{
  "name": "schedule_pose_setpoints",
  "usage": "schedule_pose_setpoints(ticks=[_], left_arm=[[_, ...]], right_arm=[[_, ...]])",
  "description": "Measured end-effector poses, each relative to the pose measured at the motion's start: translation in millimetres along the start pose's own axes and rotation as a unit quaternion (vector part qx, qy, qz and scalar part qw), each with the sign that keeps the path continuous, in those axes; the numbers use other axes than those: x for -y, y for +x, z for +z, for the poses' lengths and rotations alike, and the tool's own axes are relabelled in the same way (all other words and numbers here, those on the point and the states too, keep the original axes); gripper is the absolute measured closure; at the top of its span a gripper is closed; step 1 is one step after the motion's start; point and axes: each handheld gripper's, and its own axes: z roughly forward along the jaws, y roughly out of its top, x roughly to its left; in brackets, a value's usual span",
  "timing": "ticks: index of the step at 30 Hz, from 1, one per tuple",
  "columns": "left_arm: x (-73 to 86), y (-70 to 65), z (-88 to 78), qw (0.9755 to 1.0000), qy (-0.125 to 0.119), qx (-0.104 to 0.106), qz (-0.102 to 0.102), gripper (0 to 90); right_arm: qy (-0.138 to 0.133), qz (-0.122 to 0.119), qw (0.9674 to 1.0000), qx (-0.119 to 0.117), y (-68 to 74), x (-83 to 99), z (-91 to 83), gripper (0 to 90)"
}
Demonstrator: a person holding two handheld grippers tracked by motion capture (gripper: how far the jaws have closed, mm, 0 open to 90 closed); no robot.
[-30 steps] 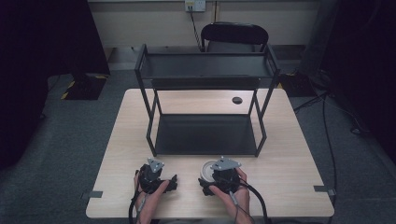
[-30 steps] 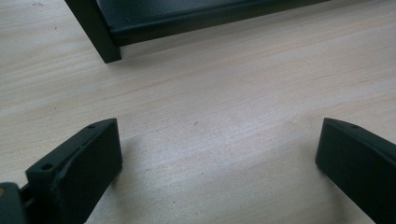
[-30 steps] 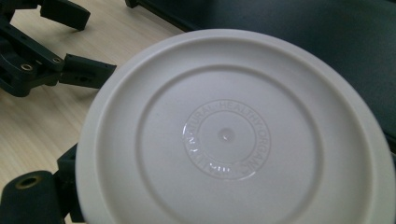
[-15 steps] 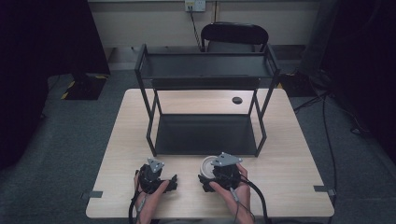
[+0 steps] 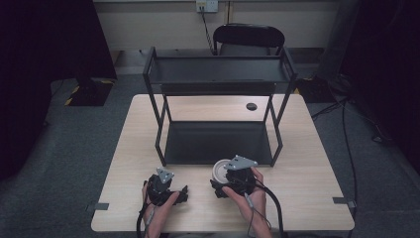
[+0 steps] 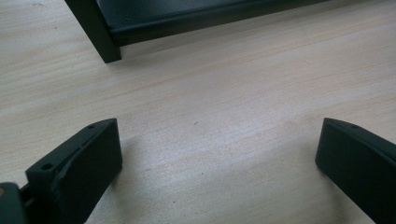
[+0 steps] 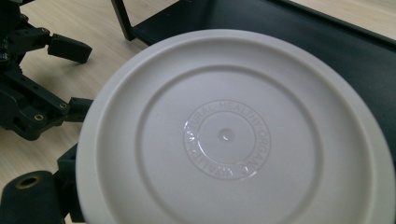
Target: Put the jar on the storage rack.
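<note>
Right gripper (image 5: 224, 184): fingers closed on the edge of a round white plastic lid (image 7: 233, 135) with embossed lettering; one black finger (image 7: 32, 196) shows under its near rim, the other is hidden behind the disc. The lid is held just above the pale wooden counter (image 5: 307, 173), right in front of the black two-tier metal shelf rack (image 5: 218, 74).

Left gripper (image 5: 179, 192): fingers (image 6: 79, 163) spread wide, holding nothing, low over bare counter near the rack's front left leg (image 6: 95, 32).

Progress, my read: pickup is done, placement isn't. The lid is likely bound for the rack's lower tray (image 5: 218, 141), which sits clear.

Hard to tell: whether the lid is a lid or a shallow dish, and how firm the grip is. From the high view the lid is mostly covered by the gripper.
</note>
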Motion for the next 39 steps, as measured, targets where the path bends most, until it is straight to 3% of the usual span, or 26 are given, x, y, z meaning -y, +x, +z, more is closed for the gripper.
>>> schedule_pose_setpoints(ticks=[3,27,39], left_arm=[[0.0,0.0,0.0,1.0000,0.000,0.000,0.000,0.0],[0.0,0.0,0.0,1.0000,0.000,0.000,0.000,0.0],[0.0,0.0,0.0,1.0000,0.000,0.000,0.000,0.0]], right_arm=[[0.001,0.008,1.0000,0.002,-3.6,-4.3,-1.3,10.1],[-0.012,0.004,0.9997,0.023,-29.7,-48.6,0.2,10.1],[-0.006,0.005,0.9991,0.042,-46.3,-60.5,15.1,10.1]])
